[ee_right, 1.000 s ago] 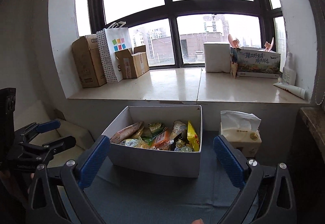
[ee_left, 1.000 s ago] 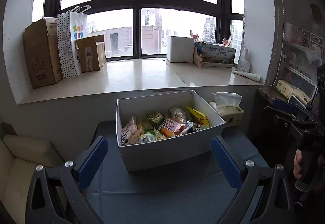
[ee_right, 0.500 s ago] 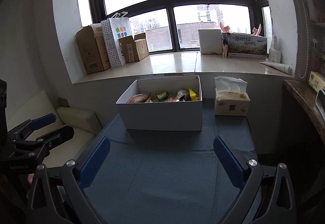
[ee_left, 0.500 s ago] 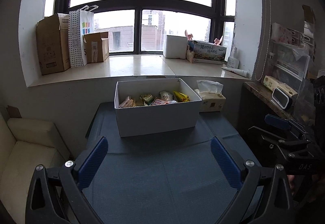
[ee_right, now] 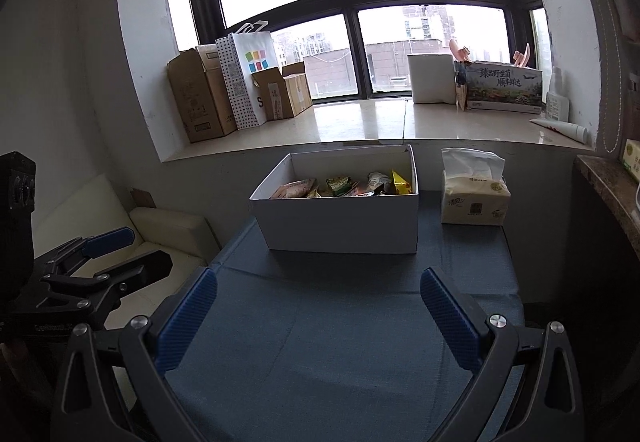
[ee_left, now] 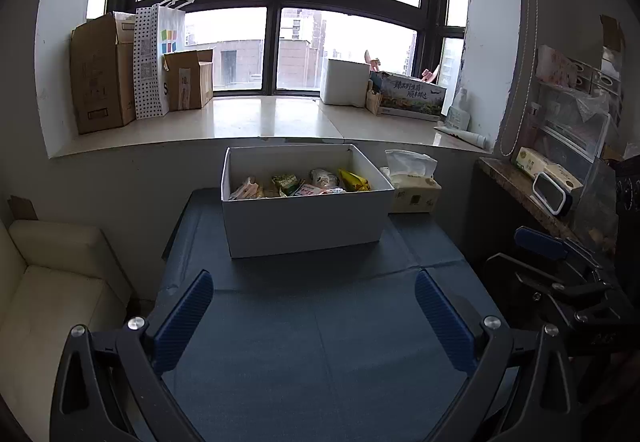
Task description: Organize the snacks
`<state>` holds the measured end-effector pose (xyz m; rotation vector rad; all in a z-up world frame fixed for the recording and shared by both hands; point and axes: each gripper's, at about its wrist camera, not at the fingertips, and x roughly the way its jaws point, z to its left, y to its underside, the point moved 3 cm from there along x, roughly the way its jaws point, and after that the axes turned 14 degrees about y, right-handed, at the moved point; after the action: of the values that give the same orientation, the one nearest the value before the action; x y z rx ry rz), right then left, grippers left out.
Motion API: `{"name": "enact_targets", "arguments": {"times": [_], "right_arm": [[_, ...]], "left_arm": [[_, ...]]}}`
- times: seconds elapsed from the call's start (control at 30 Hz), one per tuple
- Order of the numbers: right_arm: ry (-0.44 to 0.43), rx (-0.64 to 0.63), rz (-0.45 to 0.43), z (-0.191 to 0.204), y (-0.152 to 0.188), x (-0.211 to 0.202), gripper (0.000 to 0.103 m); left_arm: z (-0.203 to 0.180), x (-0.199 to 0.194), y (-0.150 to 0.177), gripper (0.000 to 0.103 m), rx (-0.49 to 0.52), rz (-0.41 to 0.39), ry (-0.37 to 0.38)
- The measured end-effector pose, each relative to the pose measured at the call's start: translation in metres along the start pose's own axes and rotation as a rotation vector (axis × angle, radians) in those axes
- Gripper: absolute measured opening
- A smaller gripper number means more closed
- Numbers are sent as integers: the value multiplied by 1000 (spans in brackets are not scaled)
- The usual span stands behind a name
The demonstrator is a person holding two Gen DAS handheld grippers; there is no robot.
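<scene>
Left gripper (ee_left: 314, 316) and right gripper (ee_right: 318, 312) hover level, well short of white snack box (ee_left: 304, 219), jaws apart, empty; packet labels unreadable.

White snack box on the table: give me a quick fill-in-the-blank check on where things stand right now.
1. The snack packets lie inside the white ____.
2. Beside the white box, on its right, stands a pack of ____.
3. The left gripper and the right gripper both have their fingers ____ and hold nothing.
4. The box rests on a table covered with a ____ cloth.

Missing words: box; tissues; open; blue
</scene>
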<state>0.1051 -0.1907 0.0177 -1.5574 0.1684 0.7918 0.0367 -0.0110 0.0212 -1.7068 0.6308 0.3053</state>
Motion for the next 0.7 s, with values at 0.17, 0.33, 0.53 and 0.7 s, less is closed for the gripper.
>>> {"name": "enact_targets", "arguments": {"times": [0.17,0.33,0.53,0.7], "right_arm": [[-8,7,11,0,2,1,103],[-17,5,16,2,2,3,103],[-22,1,13,4,3,2,103],[-22,1,14,4,3,2,103]], "left_arm": [[-1,0,0,103,1,-5,2],[0,1,1,103,-5,2,7],[2,1,2,103,-10,4,4],[4,2,3,103,-13,8,7]]}}
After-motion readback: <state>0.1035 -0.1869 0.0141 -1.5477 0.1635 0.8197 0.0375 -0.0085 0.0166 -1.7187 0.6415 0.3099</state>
